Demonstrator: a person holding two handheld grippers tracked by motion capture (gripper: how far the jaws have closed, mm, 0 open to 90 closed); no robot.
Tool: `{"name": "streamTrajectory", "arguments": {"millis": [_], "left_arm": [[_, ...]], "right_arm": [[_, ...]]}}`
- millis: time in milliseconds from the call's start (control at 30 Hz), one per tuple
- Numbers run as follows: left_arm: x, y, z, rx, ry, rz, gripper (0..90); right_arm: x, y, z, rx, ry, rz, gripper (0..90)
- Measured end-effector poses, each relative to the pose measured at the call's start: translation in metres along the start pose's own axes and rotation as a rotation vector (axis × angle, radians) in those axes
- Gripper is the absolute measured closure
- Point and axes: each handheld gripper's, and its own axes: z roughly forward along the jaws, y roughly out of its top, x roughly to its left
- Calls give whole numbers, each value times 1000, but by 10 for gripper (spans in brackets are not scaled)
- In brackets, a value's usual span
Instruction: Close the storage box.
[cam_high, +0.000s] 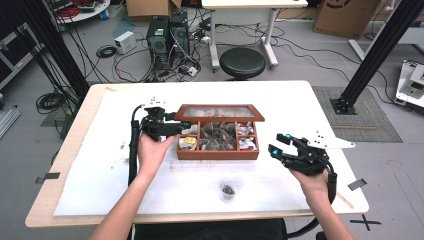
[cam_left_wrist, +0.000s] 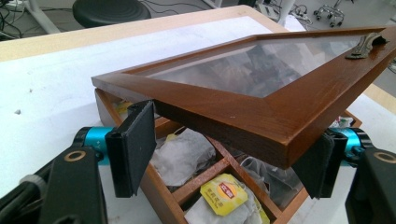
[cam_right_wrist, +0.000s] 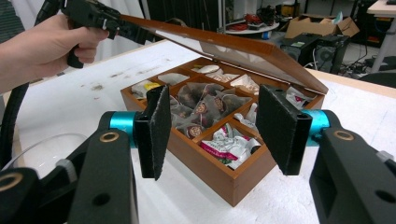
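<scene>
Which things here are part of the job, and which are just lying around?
In the job:
- tea box
- its lid, propped up by the left gripper
- tea bags
- cup
- right gripper, open, held clear

Lying about:
- stool
- computers
- cardboard boxes

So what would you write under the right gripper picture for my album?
Open right gripper faces a wooden tea box while the left gripper holds up its glass lid.

Right gripper (cam_right_wrist: 211, 133) jaws gape before the tea box (cam_right_wrist: 219, 140) (lid (cam_right_wrist: 224, 44) raised, perhaps held by the left gripper (cam_right_wrist: 100, 18)).
</scene>
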Motion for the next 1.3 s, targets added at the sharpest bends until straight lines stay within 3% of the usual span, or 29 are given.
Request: {"name": "streamTrajectory", "arguments": {"millis": [1133,1300], "left_arm": [[-6,-43,-2,5,-8,46,295],[-8,-49,-2,23,-3,60,296]], "right_arm": [[1,-3,2,3,-12,1,464],[1,-3,2,3,-14,3,464]]}}
